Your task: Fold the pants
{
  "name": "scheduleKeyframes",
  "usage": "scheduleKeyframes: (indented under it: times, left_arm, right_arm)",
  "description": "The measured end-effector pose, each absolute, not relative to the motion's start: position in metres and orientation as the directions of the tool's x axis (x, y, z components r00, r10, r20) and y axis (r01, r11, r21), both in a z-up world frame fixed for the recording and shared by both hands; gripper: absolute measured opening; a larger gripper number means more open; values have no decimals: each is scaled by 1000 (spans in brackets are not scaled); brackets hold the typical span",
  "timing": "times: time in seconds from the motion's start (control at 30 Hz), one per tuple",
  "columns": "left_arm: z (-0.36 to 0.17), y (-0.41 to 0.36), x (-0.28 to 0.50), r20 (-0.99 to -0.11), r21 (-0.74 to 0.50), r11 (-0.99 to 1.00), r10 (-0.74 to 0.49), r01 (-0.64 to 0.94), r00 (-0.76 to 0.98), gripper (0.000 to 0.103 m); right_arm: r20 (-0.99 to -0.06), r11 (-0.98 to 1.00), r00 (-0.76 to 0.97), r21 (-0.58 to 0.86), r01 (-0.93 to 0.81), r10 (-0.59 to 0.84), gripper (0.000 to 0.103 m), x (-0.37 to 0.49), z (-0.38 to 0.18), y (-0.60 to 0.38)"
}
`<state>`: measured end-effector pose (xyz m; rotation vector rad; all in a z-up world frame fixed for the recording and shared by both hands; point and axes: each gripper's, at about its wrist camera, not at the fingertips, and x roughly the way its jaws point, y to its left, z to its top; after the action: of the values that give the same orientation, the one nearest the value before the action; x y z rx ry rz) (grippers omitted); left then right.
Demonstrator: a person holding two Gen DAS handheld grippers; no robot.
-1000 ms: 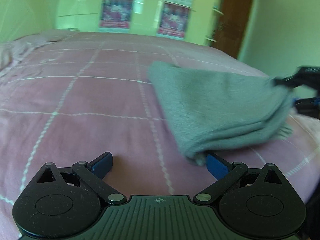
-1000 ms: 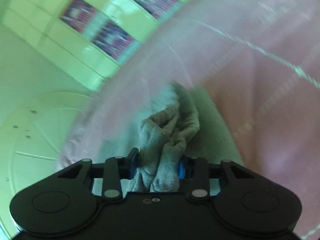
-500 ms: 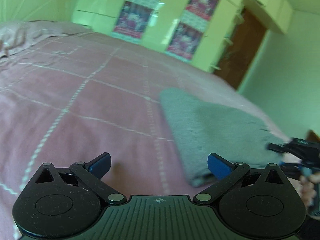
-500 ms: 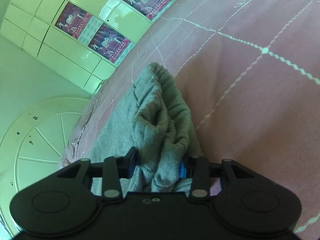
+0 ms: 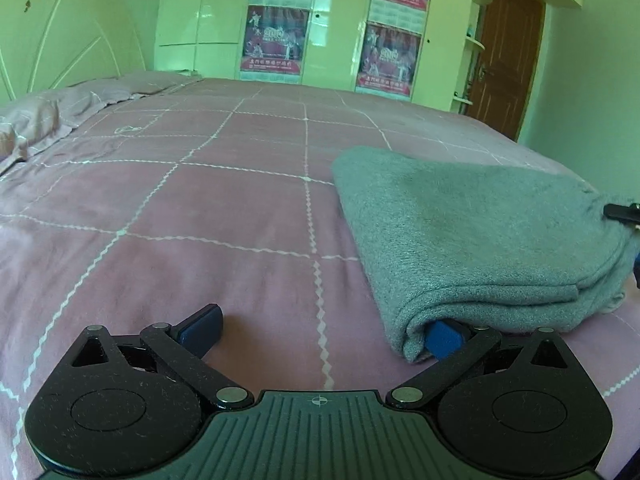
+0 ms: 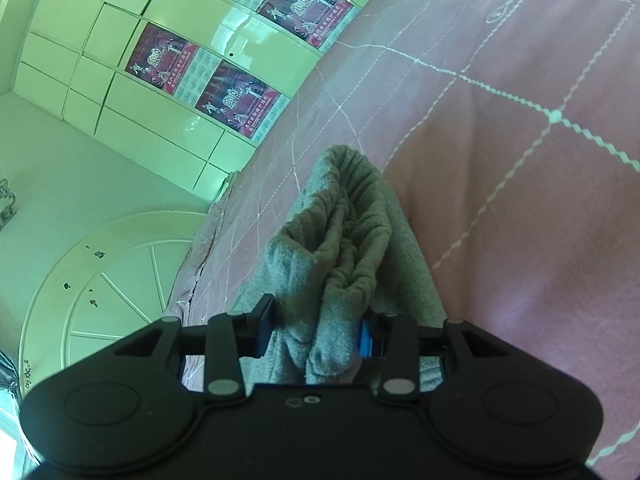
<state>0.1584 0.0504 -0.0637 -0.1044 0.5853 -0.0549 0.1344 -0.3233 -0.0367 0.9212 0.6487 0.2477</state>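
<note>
The grey pants (image 5: 472,232) lie folded in a thick stack on the pink bedspread (image 5: 200,220), at the right of the left wrist view. My left gripper (image 5: 320,330) is open and low over the bed; its right pad touches the near left corner of the stack. My right gripper (image 6: 316,330) is shut on the bunched waistband end of the pants (image 6: 340,240). Its tip shows at the right edge of the left wrist view (image 5: 622,213).
A rumpled pillow (image 5: 52,112) lies at the far left of the bed. White wardrobe doors with posters (image 5: 276,36) stand behind the bed, a brown door (image 5: 504,48) at the back right. A white headboard (image 6: 104,280) is beside the pillow end.
My left gripper dipped back toward the pants, so its right pad meets the stack's corner again. My right gripper kept its hold while the stack settled on the bed.
</note>
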Motion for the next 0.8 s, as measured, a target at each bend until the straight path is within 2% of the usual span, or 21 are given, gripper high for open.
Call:
scheduleKeyframes:
  times: [0.13,0.2,0.33,0.37,0.43,0.47,0.53,0.63,0.7,0.77,0.8]
  left_arm:
    - [-67,46,166,-545,-92,996,-53,4,836,103]
    - [-68,49,165,-543,-94,995,-21,-35,839,103]
    - [-63,60,156,-505,-125,989,7,-82,863,103]
    - [-64,62,157,-512,-127,989,2,-78,859,103]
    - [-69,64,160,-527,-135,988,-9,-73,850,103]
    - [-70,63,161,-533,-128,990,-12,-66,846,103]
    - [-70,61,160,-534,-117,991,-10,-63,846,103]
    - [-71,64,160,-539,-123,990,-15,-61,842,103]
    - [-70,64,161,-545,-115,992,-23,-48,838,103]
    - [-66,65,159,-559,-121,992,-39,-35,828,103]
    - [-65,67,156,-562,-127,991,-47,-30,826,103]
  right_arm:
    - [-438,628,782,774,79,443,38,139,-35,-314]
    - [-443,663,792,746,65,420,28,137,-25,-312]
    - [-309,657,848,751,-59,430,26,120,-3,-313]
    - [-326,682,848,729,-56,418,25,119,-8,-312]
    - [-485,677,777,728,104,401,26,134,-45,-319]
    - [-499,625,754,766,153,427,25,137,-63,-327]
    - [-446,591,774,798,117,449,26,132,-64,-333]
    - [-472,651,757,754,82,452,32,133,-52,-326]
    - [-466,647,754,759,72,463,45,133,-47,-330]
    - [-454,660,771,749,59,446,50,126,-41,-339]
    - [-458,683,788,728,67,412,60,120,-36,-344]
